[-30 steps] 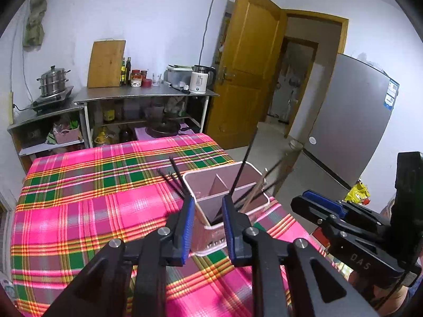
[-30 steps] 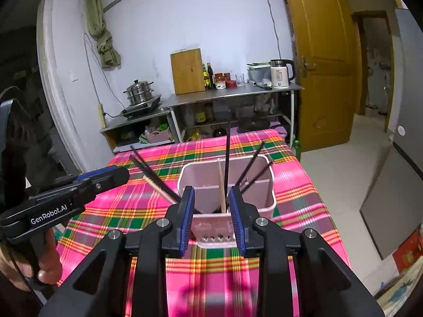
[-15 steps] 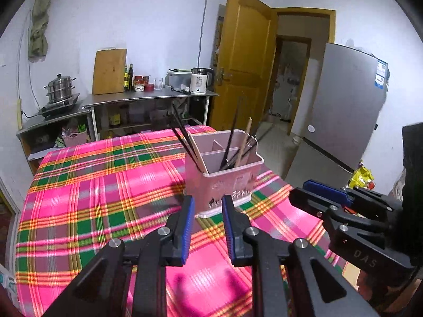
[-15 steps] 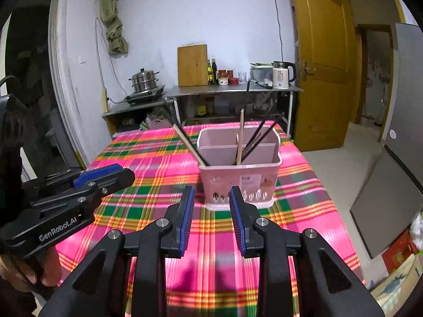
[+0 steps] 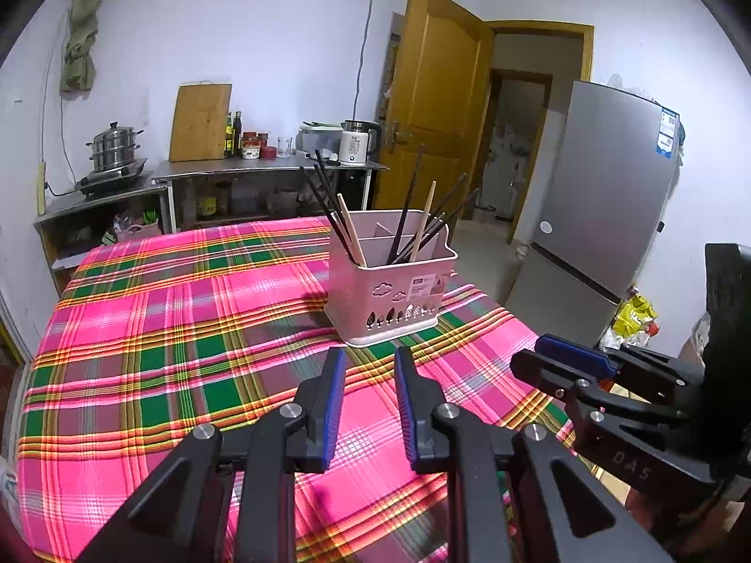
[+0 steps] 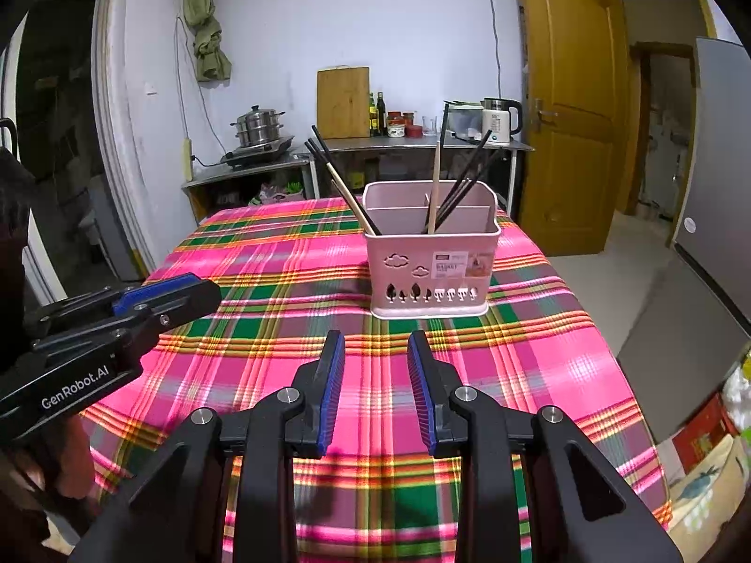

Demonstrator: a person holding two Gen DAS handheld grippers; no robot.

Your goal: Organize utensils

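Observation:
A pink utensil holder (image 5: 389, 281) (image 6: 434, 258) stands upright on the pink plaid tablecloth (image 5: 187, 328) (image 6: 281, 281). Its compartments hold several black chopsticks (image 5: 324, 197) (image 6: 462, 183) and two pale wooden ones (image 5: 425, 216) (image 6: 435, 178), all leaning outward. My left gripper (image 5: 368, 368) hovers over the cloth short of the holder, open, nothing between its blue pads. My right gripper (image 6: 375, 359) is also open and empty, facing the holder's labelled front. Each gripper shows in the other's view, the right gripper (image 5: 563, 366) and the left gripper (image 6: 164, 295), side by side and apart.
A grey fridge (image 5: 605, 187) and an open wooden door (image 5: 432, 108) lie beyond the table's right edge. Steel shelves (image 6: 422, 143) against the back wall carry a kettle, a cutting board, bottles and a steamer pot. A hand (image 6: 70, 474) holds the left gripper's handle.
Both grippers have drawn back from the holder and sunk lower. The holder was close under the fingertips; now it stands farther off and shows its front side. Jaw gaps look unchanged.

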